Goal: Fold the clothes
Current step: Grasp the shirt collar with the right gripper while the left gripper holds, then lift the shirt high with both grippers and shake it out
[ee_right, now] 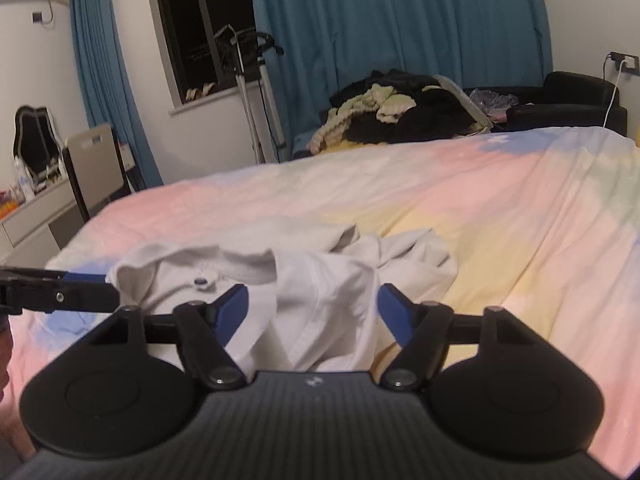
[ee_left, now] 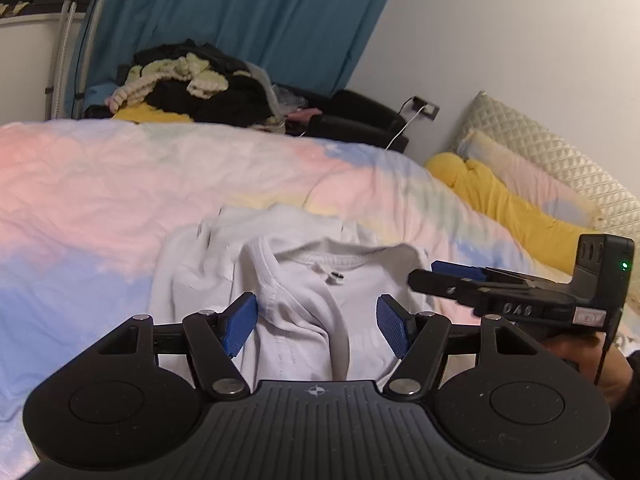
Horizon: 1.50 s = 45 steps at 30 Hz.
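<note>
I hold my left gripper [ee_left: 318,326] and right gripper [ee_right: 314,316] spread wide, gripping nothing, low over the white sweatshirt [ee_left: 304,280] — crumpled on the bedspread [ee_left: 100,184] — to pick fresh corners.

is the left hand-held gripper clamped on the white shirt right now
No, the left hand-held gripper is open, its pads clear of the white shirt.

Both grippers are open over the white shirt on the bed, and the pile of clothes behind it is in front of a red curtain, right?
Not quite: the curtain is blue, as the right wrist view shows. The rest holds: left gripper and right gripper open over the white shirt.
</note>
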Tool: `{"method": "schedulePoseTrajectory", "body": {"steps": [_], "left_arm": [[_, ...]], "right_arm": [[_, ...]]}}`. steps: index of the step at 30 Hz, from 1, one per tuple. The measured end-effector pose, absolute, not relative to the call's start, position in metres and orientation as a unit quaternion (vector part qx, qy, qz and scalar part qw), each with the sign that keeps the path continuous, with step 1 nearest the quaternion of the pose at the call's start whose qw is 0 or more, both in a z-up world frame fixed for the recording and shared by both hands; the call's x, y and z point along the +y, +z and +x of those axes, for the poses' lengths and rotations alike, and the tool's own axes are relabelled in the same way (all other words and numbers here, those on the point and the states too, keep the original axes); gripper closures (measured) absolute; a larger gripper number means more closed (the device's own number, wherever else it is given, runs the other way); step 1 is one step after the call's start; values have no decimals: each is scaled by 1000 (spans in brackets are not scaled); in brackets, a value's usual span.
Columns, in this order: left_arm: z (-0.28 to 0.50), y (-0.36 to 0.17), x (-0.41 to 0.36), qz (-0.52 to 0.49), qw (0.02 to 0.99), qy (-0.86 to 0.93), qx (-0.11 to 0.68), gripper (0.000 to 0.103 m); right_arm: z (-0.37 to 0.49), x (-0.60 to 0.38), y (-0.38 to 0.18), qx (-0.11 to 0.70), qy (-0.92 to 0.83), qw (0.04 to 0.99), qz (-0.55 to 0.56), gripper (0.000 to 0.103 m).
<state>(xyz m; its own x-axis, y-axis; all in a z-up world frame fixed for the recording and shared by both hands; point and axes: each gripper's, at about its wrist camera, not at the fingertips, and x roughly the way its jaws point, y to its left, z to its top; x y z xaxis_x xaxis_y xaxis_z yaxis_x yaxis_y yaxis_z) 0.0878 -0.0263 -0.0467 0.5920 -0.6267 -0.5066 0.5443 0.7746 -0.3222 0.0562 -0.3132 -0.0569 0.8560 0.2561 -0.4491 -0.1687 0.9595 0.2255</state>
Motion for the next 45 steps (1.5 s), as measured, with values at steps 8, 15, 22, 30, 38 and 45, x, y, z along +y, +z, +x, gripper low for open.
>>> {"method": "schedulePoseTrajectory", "body": {"steps": [8, 15, 22, 30, 38, 45], "left_arm": [[101, -64, -31, -68, 911, -265, 308, 79], [81, -26, 3, -140, 940, -217, 223, 92], [14, 68, 38, -152, 964, -203, 76, 94], [-48, 176, 52, -133, 968, -213, -25, 94], [-101, 322, 63, -101, 963, -223, -113, 94], [-161, 423, 65, -65, 951, -232, -193, 94]], "right_arm": [[62, -300, -69, 218, 48, 974, 39, 86], [44, -277, -42, 107, -2, 994, -29, 91], [11, -266, 23, 18, -47, 997, -56, 91], [-35, -251, 109, -57, -59, 994, -77, 91], [-101, -254, 250, -168, -47, 982, -72, 91], [-179, -257, 360, -272, -42, 958, -76, 91]]}}
